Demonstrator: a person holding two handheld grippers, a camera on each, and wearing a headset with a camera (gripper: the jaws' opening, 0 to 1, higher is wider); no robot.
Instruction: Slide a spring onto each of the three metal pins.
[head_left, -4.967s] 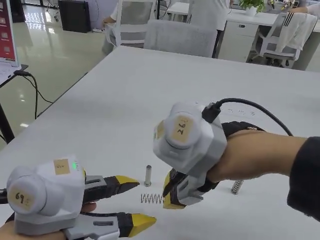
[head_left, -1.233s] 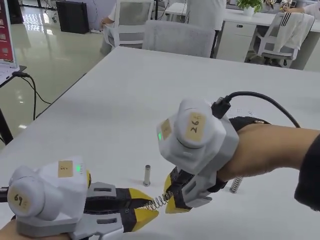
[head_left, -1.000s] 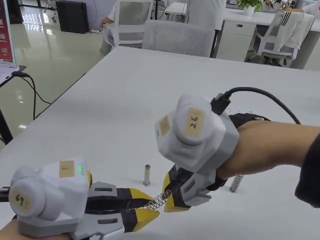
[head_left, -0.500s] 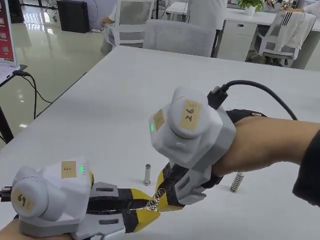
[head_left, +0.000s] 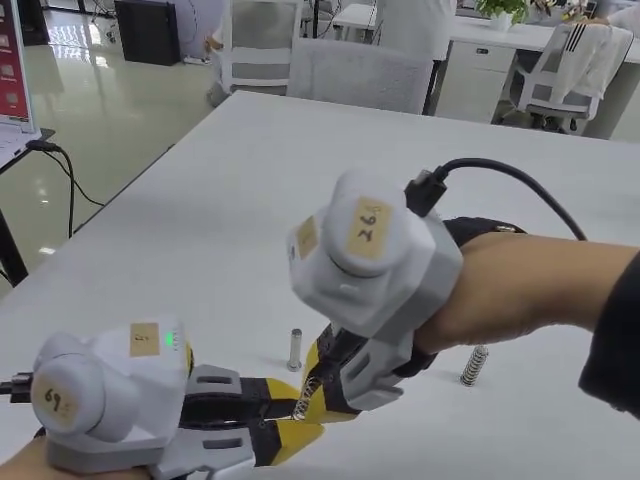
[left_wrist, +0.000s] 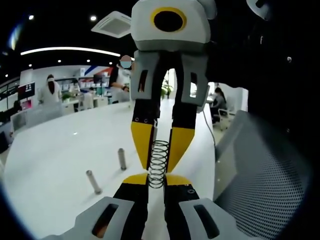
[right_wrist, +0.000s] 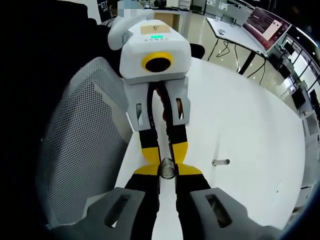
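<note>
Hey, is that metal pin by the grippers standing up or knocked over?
Standing up: the metal pin rises straight from the white table, resting on its base.

The left claw (left_wrist: 156, 181) rises from 6 o'clock, its yellow-tipped jaws closed on the lower end of a spring (left_wrist: 159, 162) that stands upright at the view's centre. The right claw (left_wrist: 158, 169) comes down from 12 o'clock, its yellow jaws flanking the spring's upper coils. At 8 o'clock of the spring, two metal pins stand apart on the white table (left_wrist: 60, 155): nearer pin (left_wrist: 93, 181), farther pin (left_wrist: 122, 159). A grey mesh chair (left_wrist: 260, 170) sits at 3 to 4 o'clock.
</note>
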